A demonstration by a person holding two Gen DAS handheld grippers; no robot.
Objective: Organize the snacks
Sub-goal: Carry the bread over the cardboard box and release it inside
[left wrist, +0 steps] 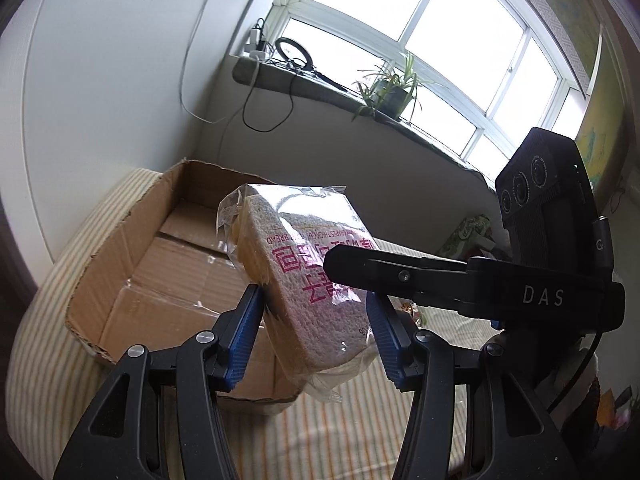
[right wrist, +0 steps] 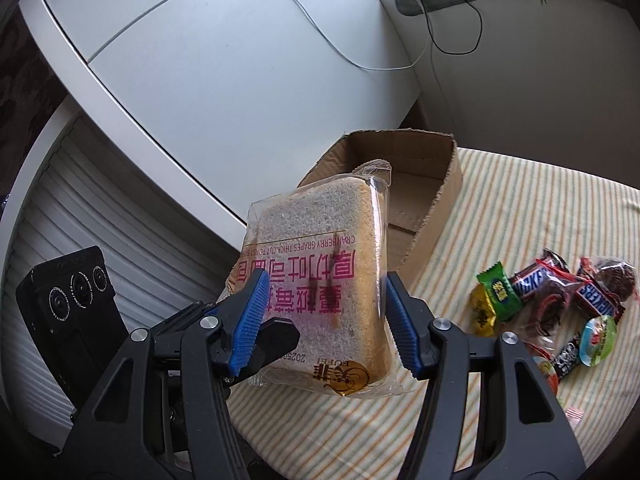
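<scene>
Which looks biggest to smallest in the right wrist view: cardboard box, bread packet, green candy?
1. bread packet, though it is nearest the camera, so this is unsure
2. cardboard box, partly hidden behind the bread
3. green candy, clearly smallest

Daylit room, strong fisheye curve
The window [left wrist: 420,36] is blown out white; corners are dark and edges slightly blurred, shadows soft

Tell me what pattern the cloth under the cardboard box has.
Pale stripes, cream with green and orange lines, on the cloth beneath the cardboard box; clearest in the right wrist view.
</scene>
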